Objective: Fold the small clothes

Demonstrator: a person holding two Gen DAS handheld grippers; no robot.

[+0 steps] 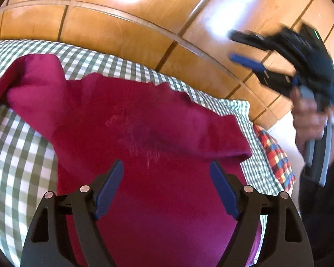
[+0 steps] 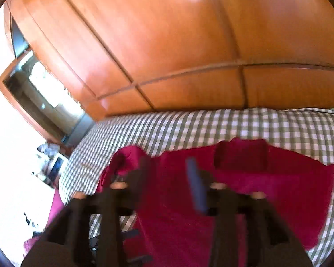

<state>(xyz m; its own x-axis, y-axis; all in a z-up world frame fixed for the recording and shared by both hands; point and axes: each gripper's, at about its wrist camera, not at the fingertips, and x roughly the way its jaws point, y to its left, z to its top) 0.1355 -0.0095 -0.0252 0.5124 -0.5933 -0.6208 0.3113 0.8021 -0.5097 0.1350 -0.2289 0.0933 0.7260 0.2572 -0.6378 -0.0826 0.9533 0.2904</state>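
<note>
Left gripper [image 1: 165, 187] hovers wide open over the magenta garment [image 1: 144, 133], gripping nothing — likely lining up a fold. That garment lies spread on the checked bedcover [image 1: 15, 155]. Right gripper [image 1: 240, 45], lifted beside it, looks open and empty, though blurred.

The wooden wardrobe [image 1: 122, 33] blocks the far side of the bed [image 1: 17, 146]; the right gripper [image 1: 242, 46] occupies the air beside it.

Black left gripper [image 1: 167, 189] frames — blue ribbed fingers [image 1: 110, 188], round silver screws; bare-skinned hand [image 1: 307, 120], dark sleeve.
</note>
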